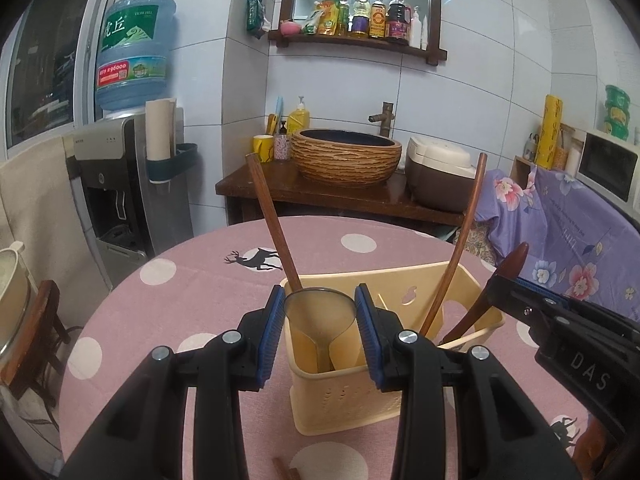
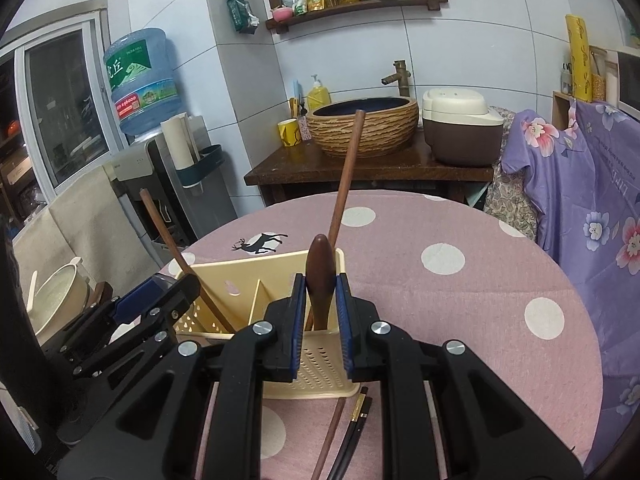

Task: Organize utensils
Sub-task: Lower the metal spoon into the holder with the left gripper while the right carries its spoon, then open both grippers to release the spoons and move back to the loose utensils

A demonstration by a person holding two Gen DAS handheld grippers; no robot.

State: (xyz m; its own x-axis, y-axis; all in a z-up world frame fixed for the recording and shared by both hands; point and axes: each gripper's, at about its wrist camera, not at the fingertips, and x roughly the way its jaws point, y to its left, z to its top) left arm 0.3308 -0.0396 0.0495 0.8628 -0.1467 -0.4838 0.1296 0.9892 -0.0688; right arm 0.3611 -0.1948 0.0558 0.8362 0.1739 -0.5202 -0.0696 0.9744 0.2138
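Observation:
A cream plastic utensil holder stands on the pink dotted table; it also shows in the right wrist view. My left gripper is shut on the bowl of a metal ladle whose handle goes down into the holder's left compartment. My right gripper is shut on a dark wooden spoon standing in the right compartment; it also shows in the left wrist view. Two long wooden handles lean in the holder.
Dark chopsticks and a wooden stick lie on the table in front of the holder. Behind the table stand a wooden counter with a basin, a rice cooker and a water dispenser. A floral cloth hangs at right.

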